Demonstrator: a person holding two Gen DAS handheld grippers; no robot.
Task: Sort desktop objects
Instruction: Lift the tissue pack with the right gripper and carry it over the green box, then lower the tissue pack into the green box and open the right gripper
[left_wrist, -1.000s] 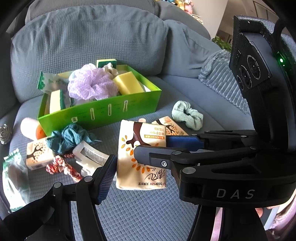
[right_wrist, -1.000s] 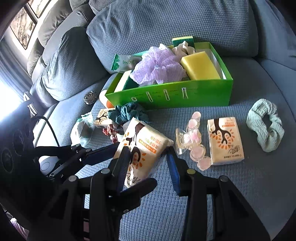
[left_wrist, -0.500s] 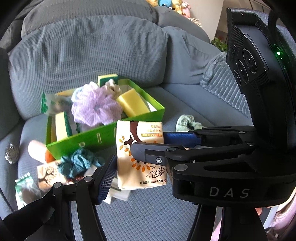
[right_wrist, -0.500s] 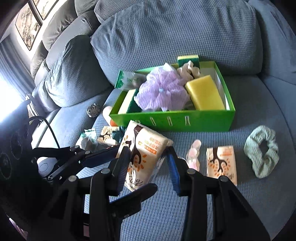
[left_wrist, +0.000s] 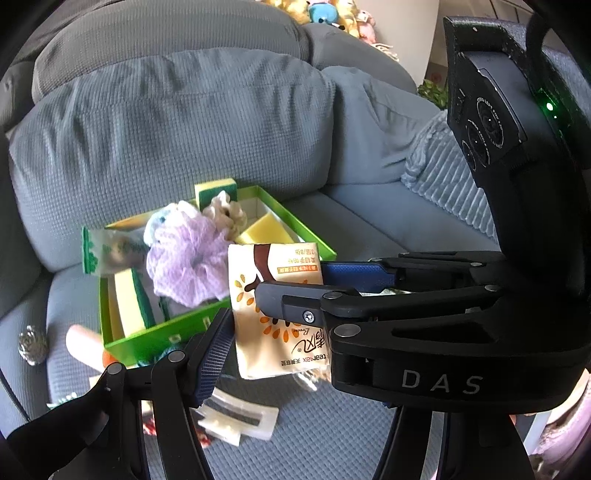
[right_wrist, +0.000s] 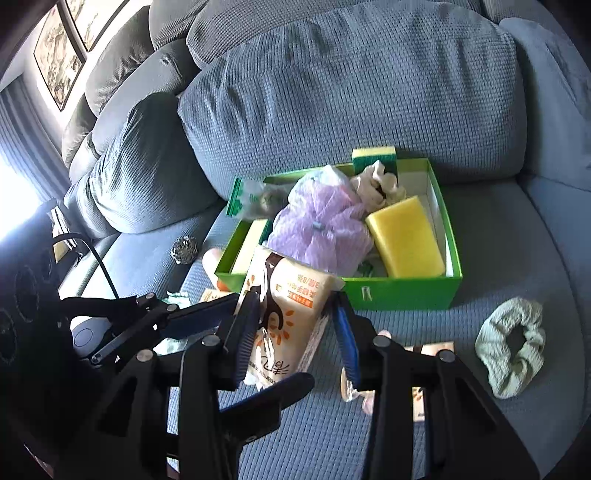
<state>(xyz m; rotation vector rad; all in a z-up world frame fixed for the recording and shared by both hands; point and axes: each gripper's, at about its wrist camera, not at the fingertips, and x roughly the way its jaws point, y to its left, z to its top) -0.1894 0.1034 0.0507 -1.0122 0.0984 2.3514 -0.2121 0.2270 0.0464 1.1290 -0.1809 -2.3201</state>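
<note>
A cream tissue pack with an orange tree print hangs in the air in front of the green box. My right gripper is shut on the pack from both sides. In the left wrist view the pack is crossed by the right gripper's fingers. My left gripper sits beside the pack, its left finger close to the pack's edge; whether it grips is unclear. The box holds a purple bath pouf, yellow sponges and a cream scrunchie.
On the sofa seat lie a mint scrunchie, a smaller tissue pack, a white hair claw, a steel scourer and an orange-tipped tube. Sofa back cushions rise behind the box.
The tissue pack has been lifted off the seat by the right gripper and carried up toward the green box. Both grippers rose together; the seat items dropped lower in view.
</note>
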